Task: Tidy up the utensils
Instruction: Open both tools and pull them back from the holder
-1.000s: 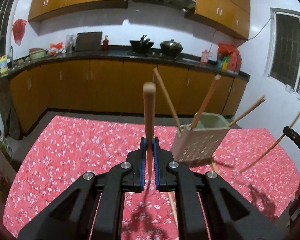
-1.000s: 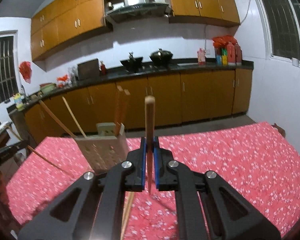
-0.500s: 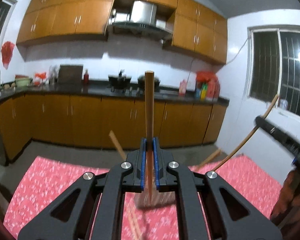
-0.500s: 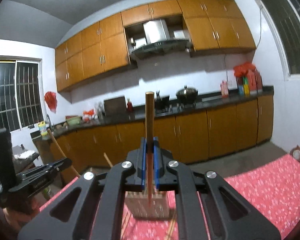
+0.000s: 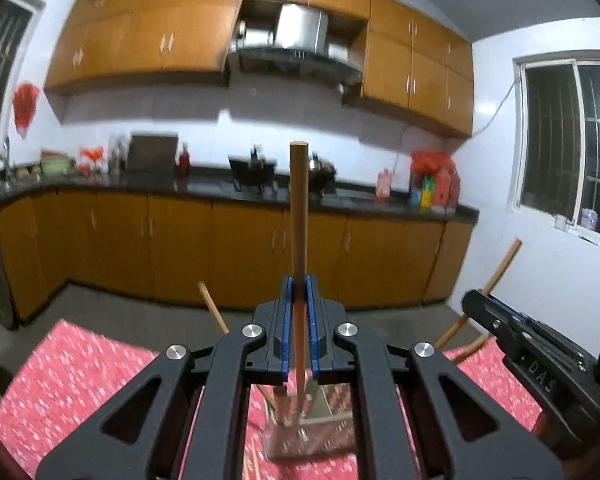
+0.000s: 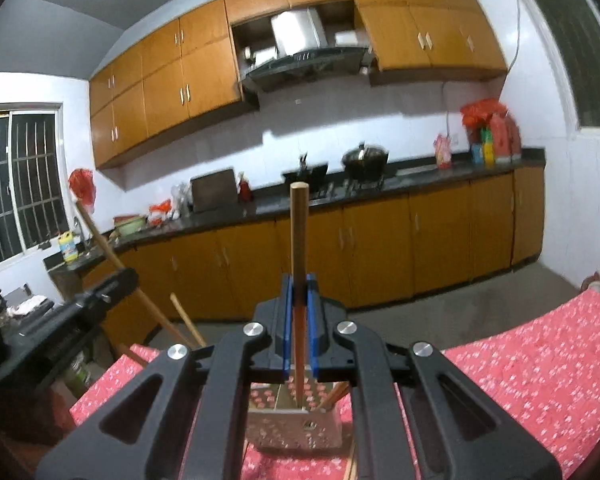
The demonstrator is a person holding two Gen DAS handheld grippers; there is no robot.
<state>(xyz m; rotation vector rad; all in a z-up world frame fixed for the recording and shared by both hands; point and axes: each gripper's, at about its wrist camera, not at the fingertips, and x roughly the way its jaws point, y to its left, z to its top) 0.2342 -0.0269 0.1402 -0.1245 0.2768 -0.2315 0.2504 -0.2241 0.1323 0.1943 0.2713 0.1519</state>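
My left gripper (image 5: 299, 300) is shut on a wooden chopstick (image 5: 299, 216) held upright, its lower tip over the perforated utensil holder (image 5: 312, 436) directly below. My right gripper (image 6: 299, 300) is shut on another wooden chopstick (image 6: 299, 240), upright, its tip inside the utensil holder (image 6: 296, 428) below it. Several chopsticks lean out of the holder (image 5: 212, 308). The right gripper also shows in the left wrist view (image 5: 484, 308) at the right, and the left gripper shows in the right wrist view (image 6: 112, 284) at the left.
The holder stands on a table with a red flowered cloth (image 6: 520, 364). More chopsticks lie on the cloth beside the holder (image 6: 352, 468). Behind are orange kitchen cabinets and a dark counter (image 5: 204, 184) with pots.
Both grippers have moved in over the holder and tilted upward, so the holder has dropped from ahead of the fingers to beneath them. Both chopsticks have stayed clamped.
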